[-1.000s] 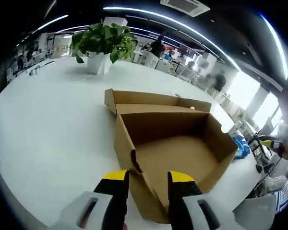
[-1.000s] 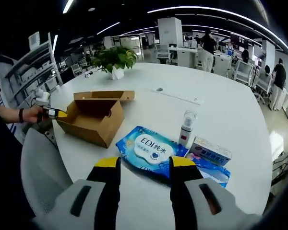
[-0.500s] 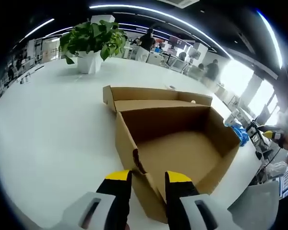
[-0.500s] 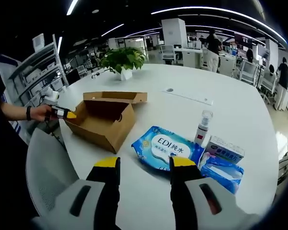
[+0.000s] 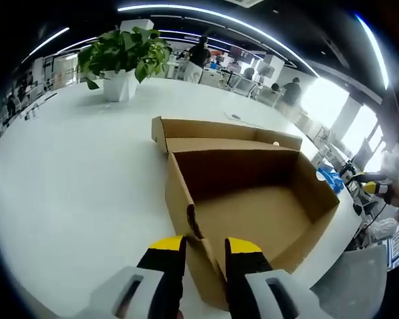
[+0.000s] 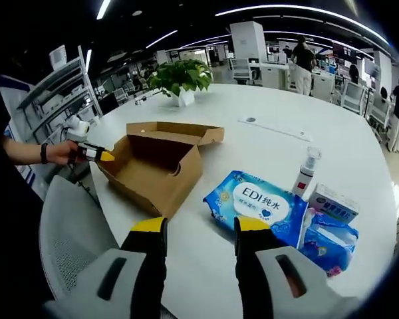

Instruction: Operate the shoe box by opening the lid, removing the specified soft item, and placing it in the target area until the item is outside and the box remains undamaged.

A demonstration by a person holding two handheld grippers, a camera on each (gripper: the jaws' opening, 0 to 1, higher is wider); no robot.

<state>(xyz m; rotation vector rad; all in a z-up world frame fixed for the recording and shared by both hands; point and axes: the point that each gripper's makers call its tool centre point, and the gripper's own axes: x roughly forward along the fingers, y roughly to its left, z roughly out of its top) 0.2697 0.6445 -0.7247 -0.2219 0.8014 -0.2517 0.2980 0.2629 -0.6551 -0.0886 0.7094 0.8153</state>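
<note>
The brown cardboard shoe box (image 5: 253, 212) stands open and bare inside, its lid (image 5: 219, 129) folded back flat on the table. My left gripper (image 5: 205, 247) straddles the box's near corner, jaws a little apart on either side of the cardboard. In the right gripper view the left gripper (image 6: 96, 154) sits at the shoe box's (image 6: 156, 169) left corner, held by a hand. The soft blue wipes pack (image 6: 263, 203) lies on the white table to the right of the box. My right gripper (image 6: 199, 229) hovers open over the table's near edge, nothing between its jaws.
A spray bottle (image 6: 306, 173), a small white carton (image 6: 336, 203) and a blue packet (image 6: 326, 239) lie beside the wipes. A potted plant (image 6: 179, 76) stands at the far side of the table. A grey chair (image 6: 66, 239) is at the near left edge.
The left jaws have drawn slightly closer together around the box corner. The right gripper's camera has shifted, so the box and wipes sit further right in that view; the things on the table have not moved.
</note>
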